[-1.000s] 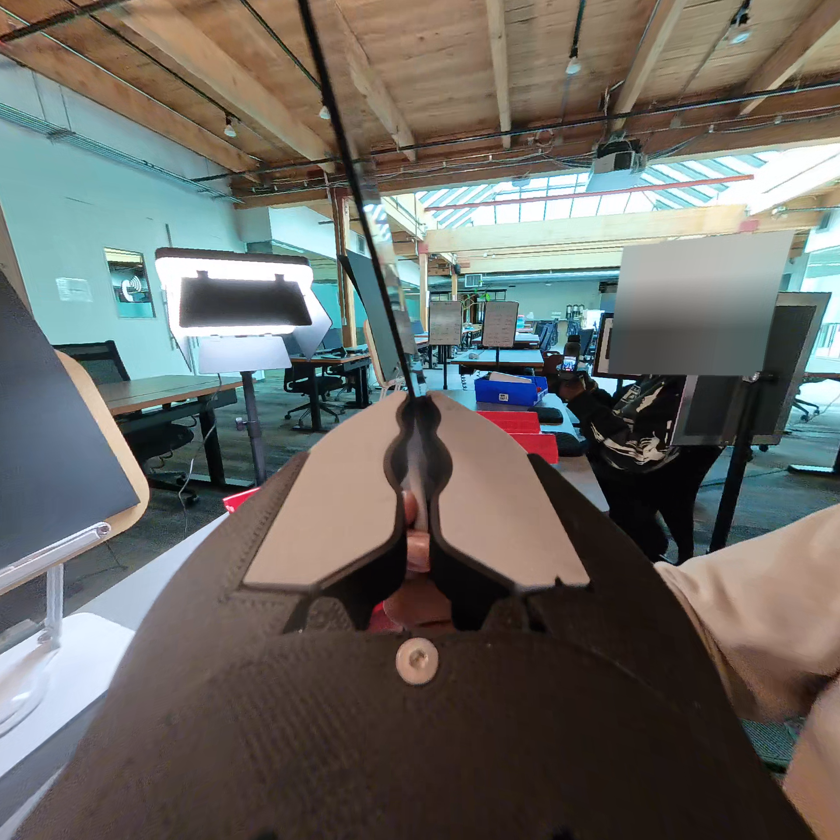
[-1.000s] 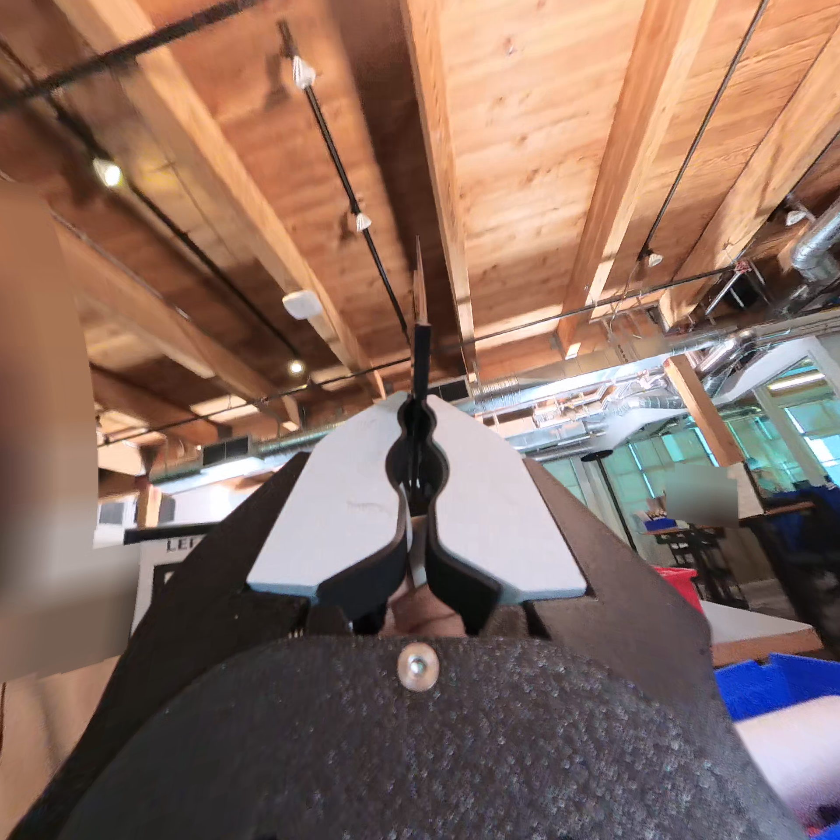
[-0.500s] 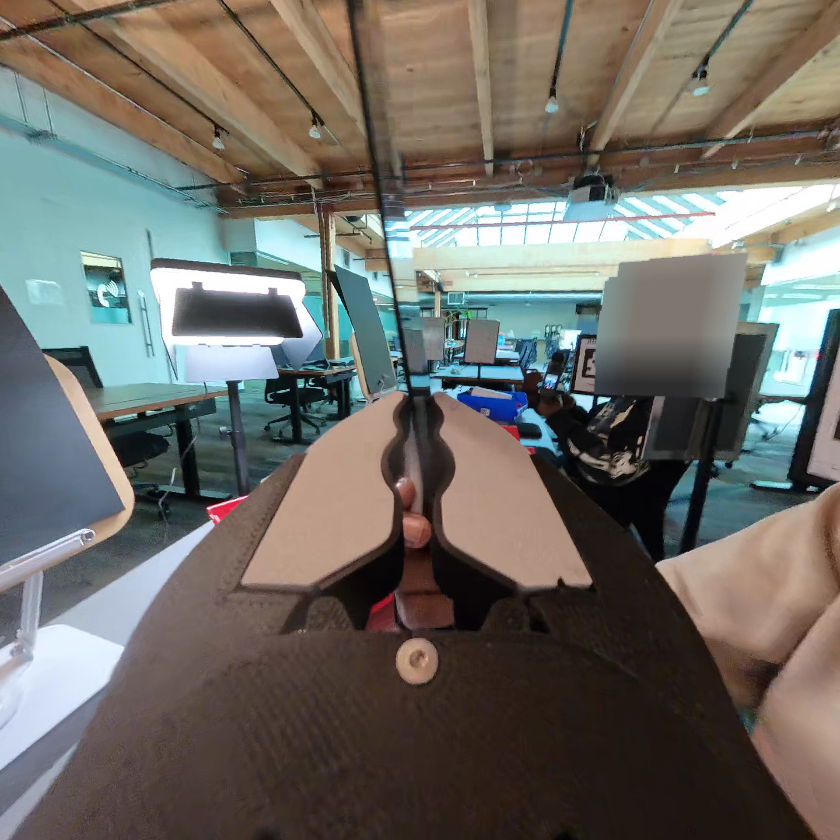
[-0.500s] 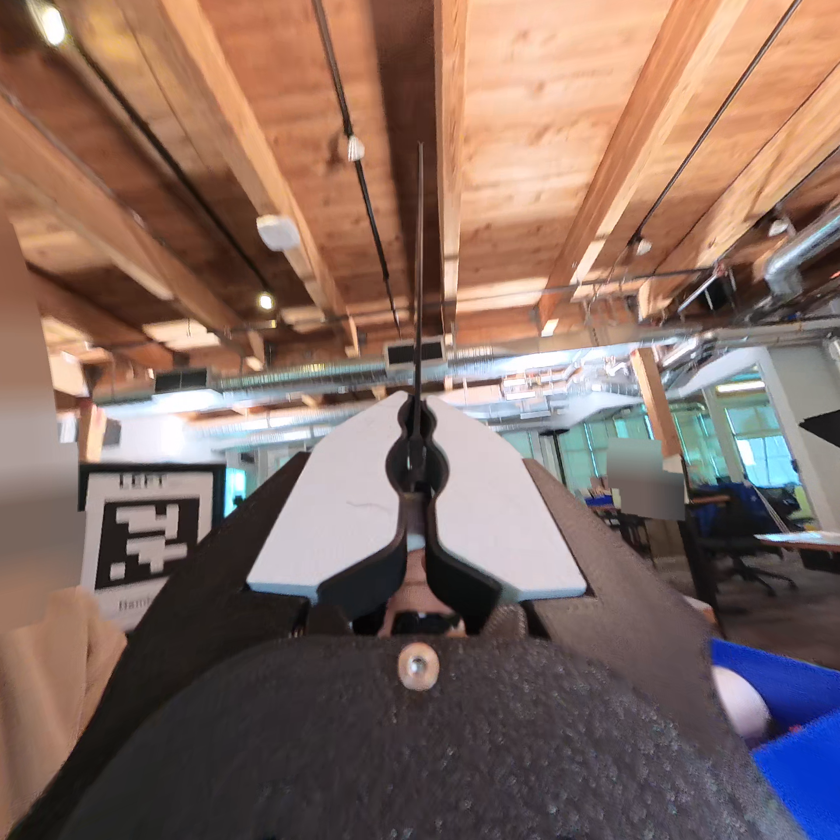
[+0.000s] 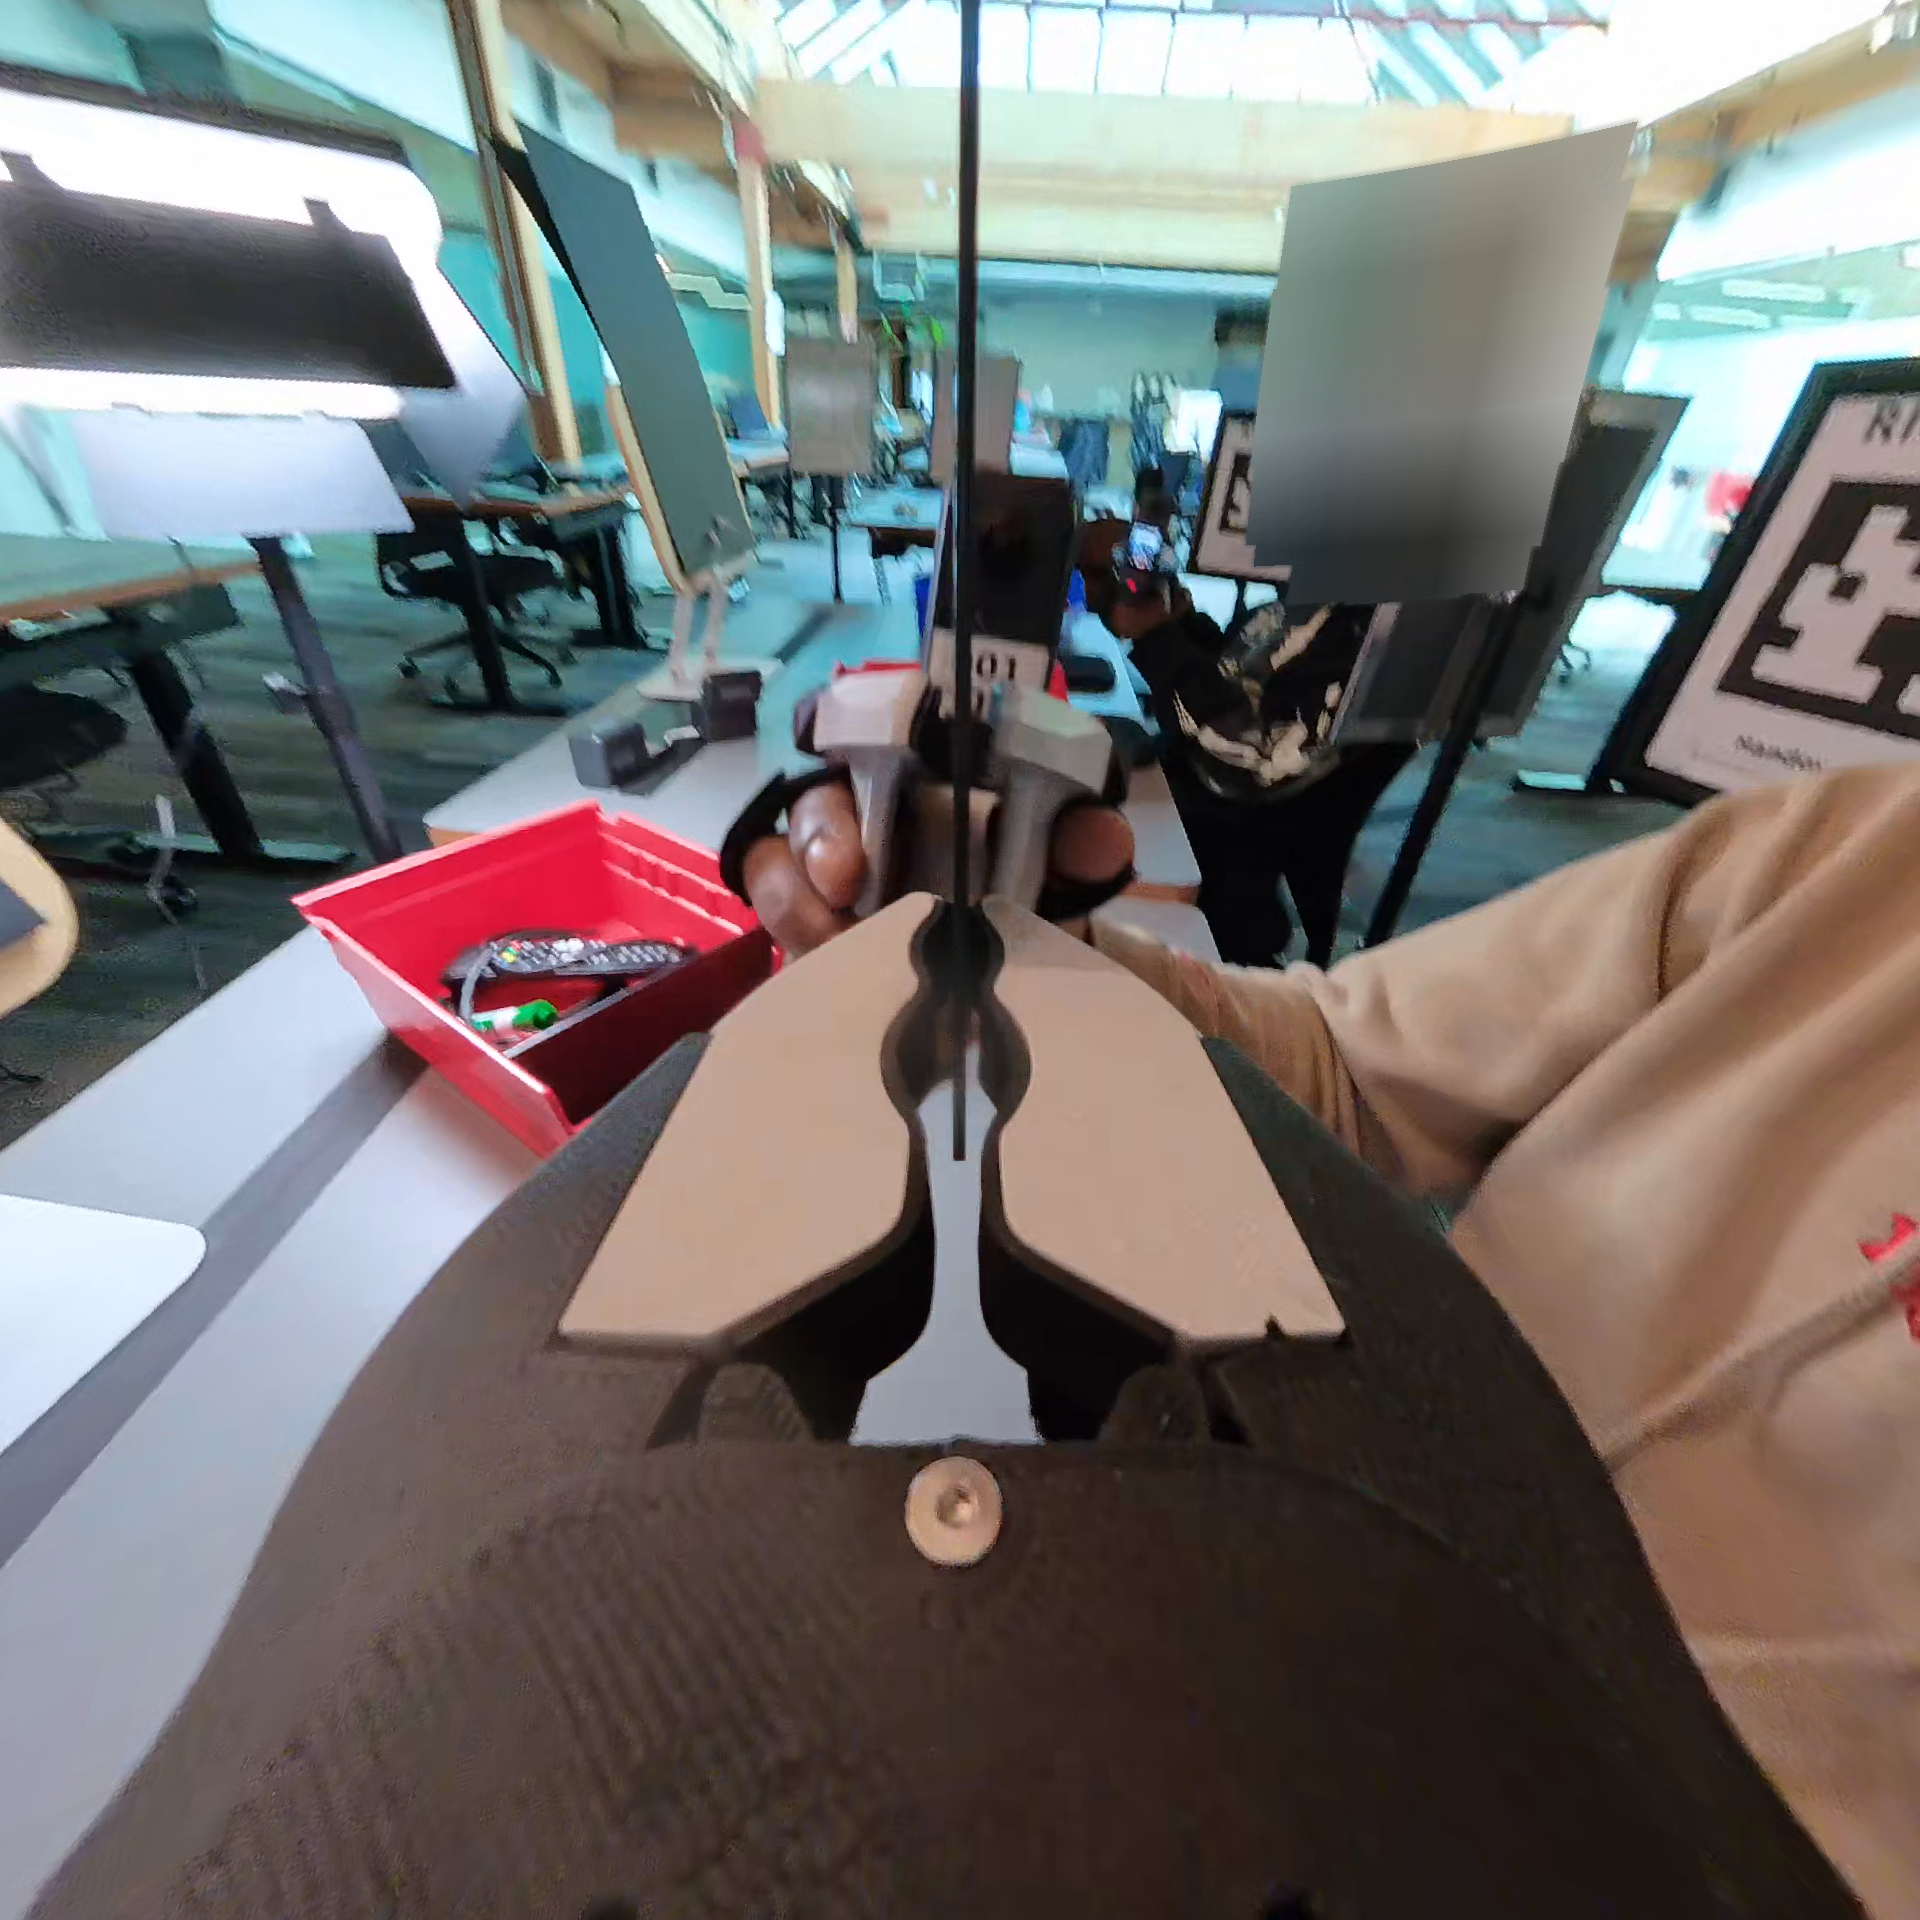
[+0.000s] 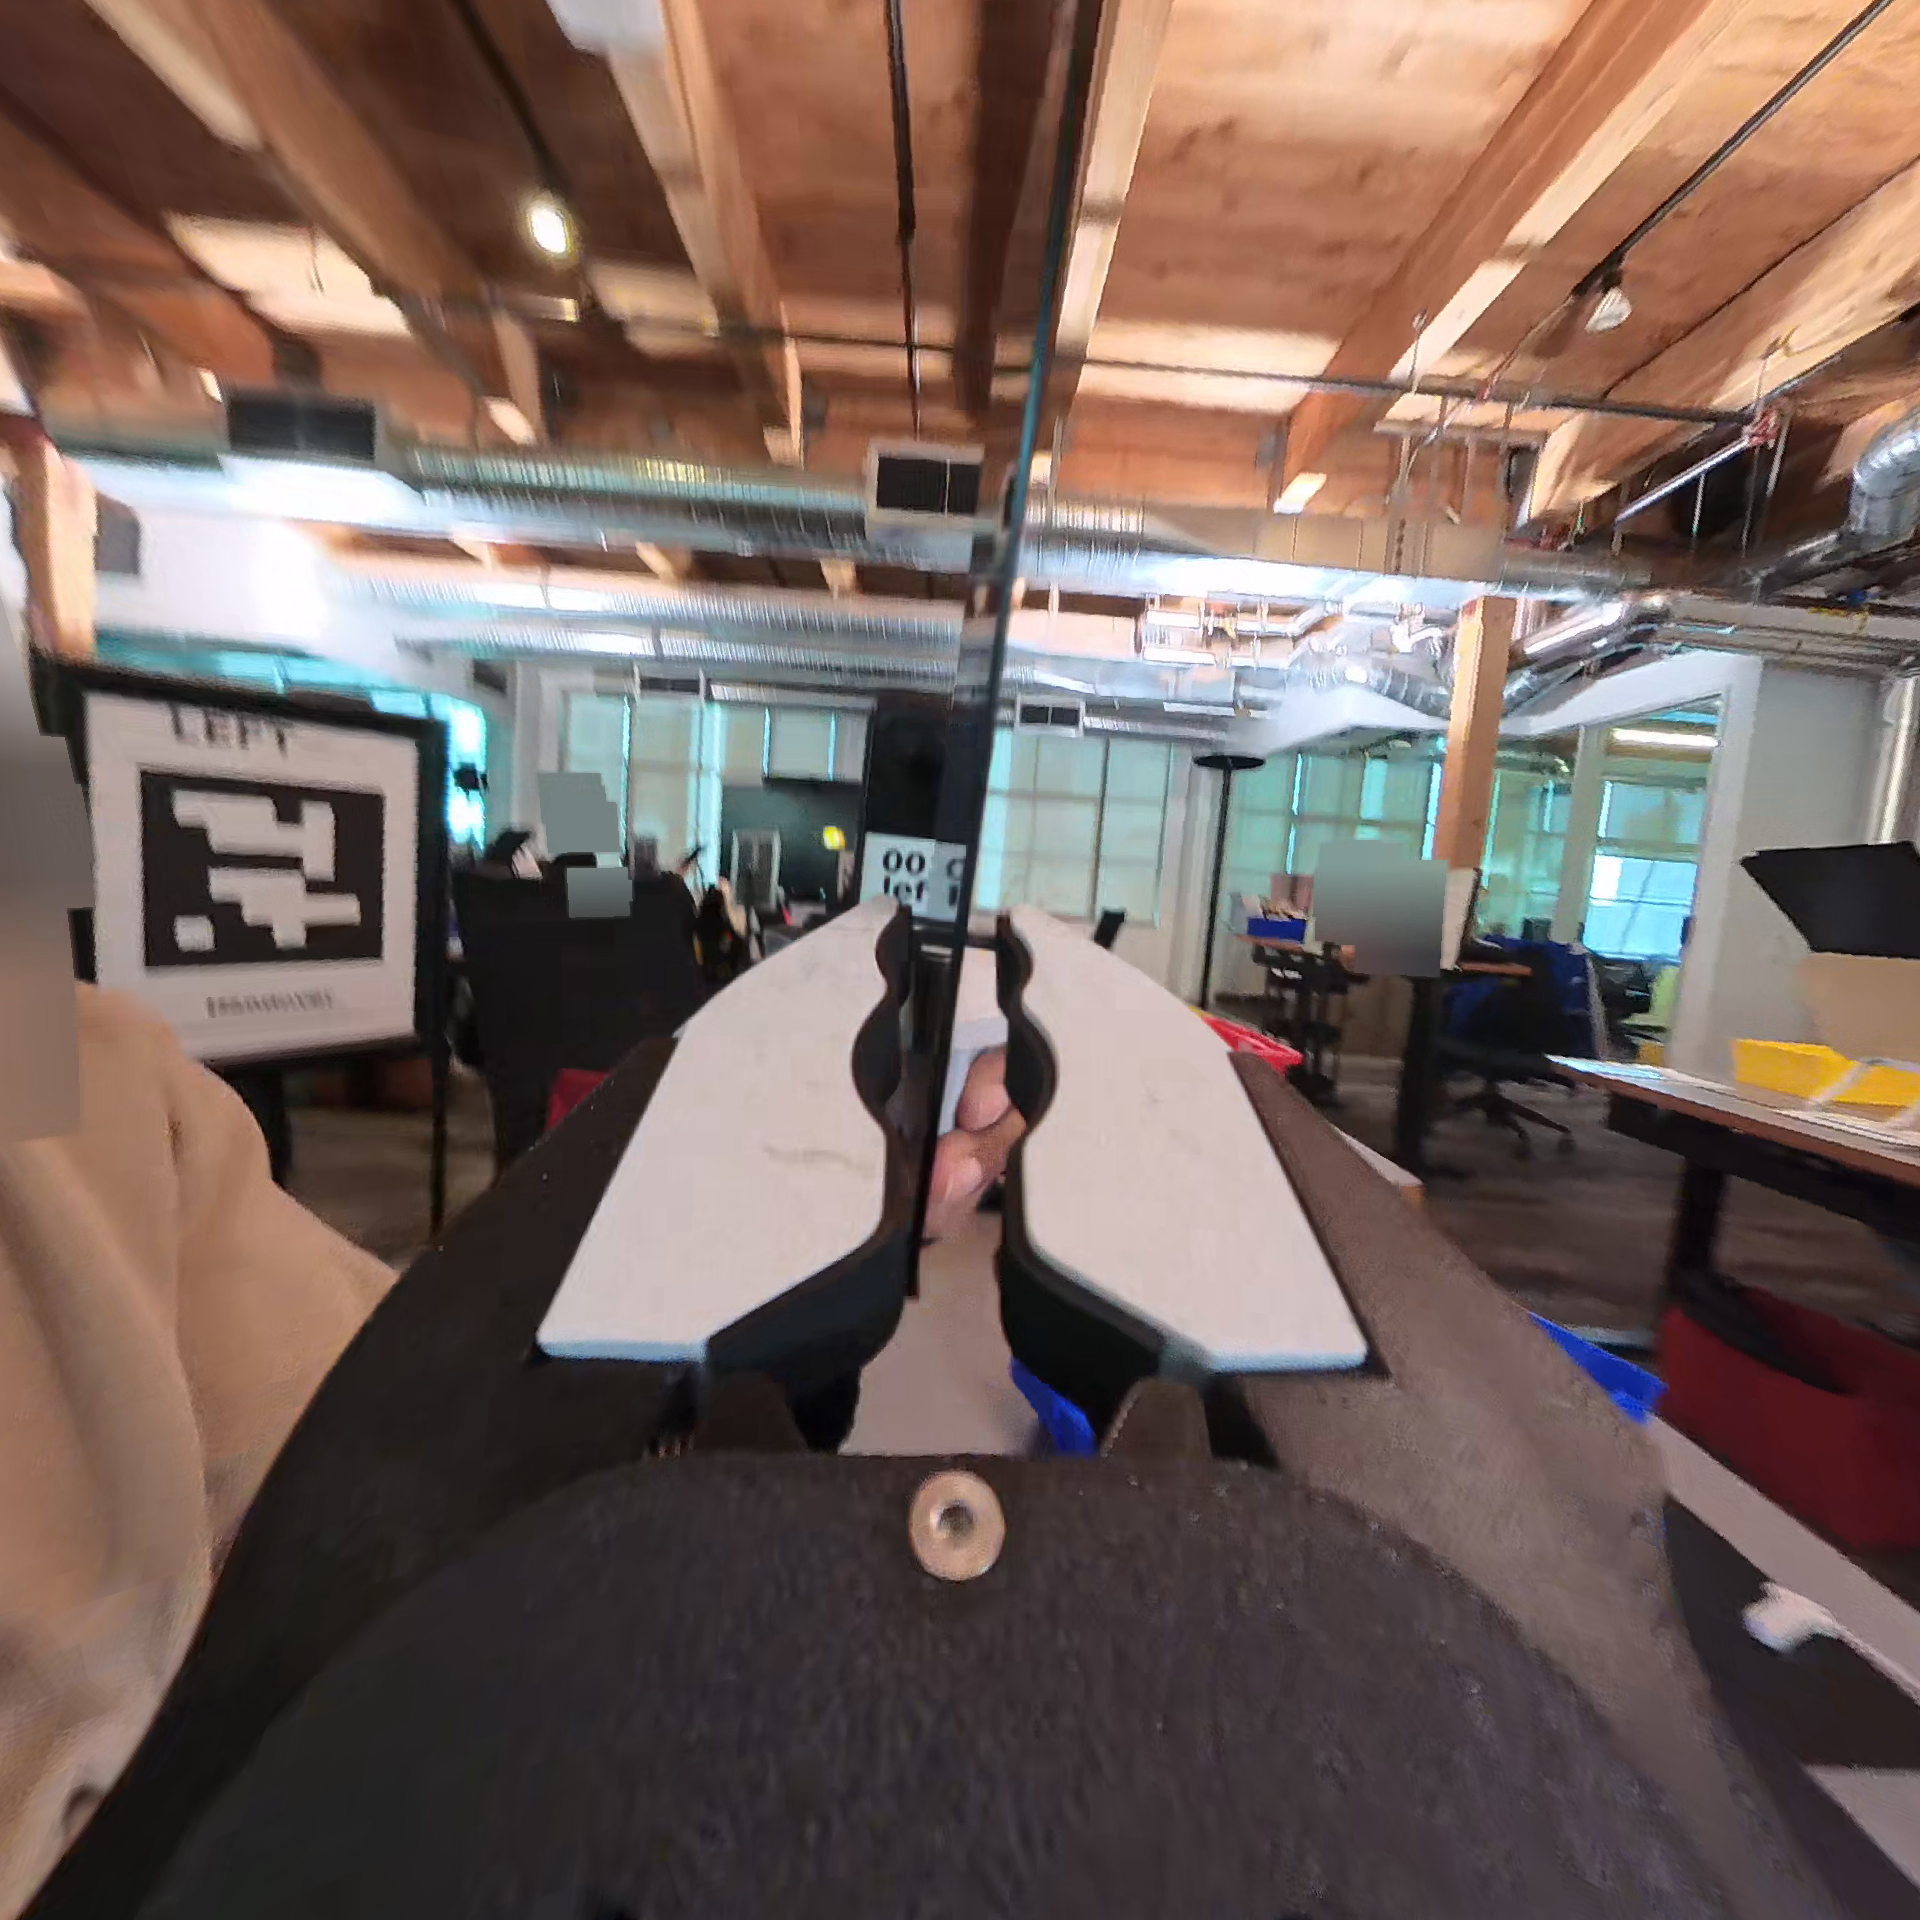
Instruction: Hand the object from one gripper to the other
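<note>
A thin black object (image 5: 966,416), seen edge-on as a long dark line, stands upright between both grippers. My left gripper (image 5: 961,914) is shut on its lower part. In the right wrist view the object (image 6: 997,623) runs up through the gap of my right gripper (image 6: 954,920), whose jaws stand open on either side of it without touching. The right gripper also shows in the left wrist view (image 5: 961,748), just beyond the left one, held by a hand. The object's top end is out of frame.
A red bin (image 5: 416,914) holding a remote control (image 5: 582,951) sits on the grey table (image 5: 208,1195) at the left. A blue bin (image 6: 1590,1371) and another red bin (image 6: 1787,1423) lie at the right. Marker boards (image 6: 260,862) and a person's tan sleeve (image 5: 1558,1039) are close by.
Both grippers have tilted down from the ceiling toward the table. The right gripper, shut on the object before, has opened. The left gripper stays shut on it.
</note>
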`<state>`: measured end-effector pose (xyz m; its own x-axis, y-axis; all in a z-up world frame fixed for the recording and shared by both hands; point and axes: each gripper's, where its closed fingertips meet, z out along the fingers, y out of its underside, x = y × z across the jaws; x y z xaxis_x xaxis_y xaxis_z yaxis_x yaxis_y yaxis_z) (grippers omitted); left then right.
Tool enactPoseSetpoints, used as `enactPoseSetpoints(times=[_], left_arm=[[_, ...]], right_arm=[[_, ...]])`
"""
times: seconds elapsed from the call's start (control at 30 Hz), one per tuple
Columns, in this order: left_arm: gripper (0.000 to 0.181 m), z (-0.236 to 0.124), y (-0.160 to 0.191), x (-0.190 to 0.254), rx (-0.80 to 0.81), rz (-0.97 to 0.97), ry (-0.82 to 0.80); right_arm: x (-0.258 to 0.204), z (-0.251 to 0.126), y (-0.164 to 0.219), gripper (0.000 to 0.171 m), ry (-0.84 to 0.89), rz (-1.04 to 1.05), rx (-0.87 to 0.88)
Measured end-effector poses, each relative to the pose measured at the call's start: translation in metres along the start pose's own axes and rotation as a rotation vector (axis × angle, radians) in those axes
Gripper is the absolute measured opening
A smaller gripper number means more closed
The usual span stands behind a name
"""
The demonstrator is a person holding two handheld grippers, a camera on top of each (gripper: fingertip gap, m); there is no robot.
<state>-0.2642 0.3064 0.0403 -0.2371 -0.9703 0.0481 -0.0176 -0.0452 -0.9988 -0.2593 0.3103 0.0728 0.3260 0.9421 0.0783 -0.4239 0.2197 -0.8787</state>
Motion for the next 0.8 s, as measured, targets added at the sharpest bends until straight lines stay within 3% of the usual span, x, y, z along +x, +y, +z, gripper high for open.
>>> enactPoseSetpoints(times=[0.07,0.23,0.4,0.57,0.67,0.8], left_arm=[[0.002,0.005,0.009,0.002,-0.045,0.003,0.028],[0.005,0.011,0.012,-0.003,-0.021,0.036,0.021],[0.012,0.006,0.000,-0.007,0.060,0.062,-0.018],[0.002,0.003,-0.006,-0.009,0.085,0.044,-0.028],[0.002,0.004,-0.004,-0.017,0.074,0.026,-0.067],[0.002,0.010,0.014,-0.019,-0.016,0.016,-0.034]], right_arm=[[-0.004,-0.002,0.003,0.003,-0.009,-0.070,-0.065],[-0.007,-0.008,0.004,0.001,-0.027,-0.127,-0.167],[-0.002,-0.019,0.017,0.001,-0.054,0.002,-0.299],[0.001,-0.020,0.045,0.001,-0.062,0.039,-0.431],[0.011,-0.022,0.044,0.004,-0.011,0.037,-0.425],[0.012,-0.023,0.028,0.025,0.033,-0.069,-0.368]])
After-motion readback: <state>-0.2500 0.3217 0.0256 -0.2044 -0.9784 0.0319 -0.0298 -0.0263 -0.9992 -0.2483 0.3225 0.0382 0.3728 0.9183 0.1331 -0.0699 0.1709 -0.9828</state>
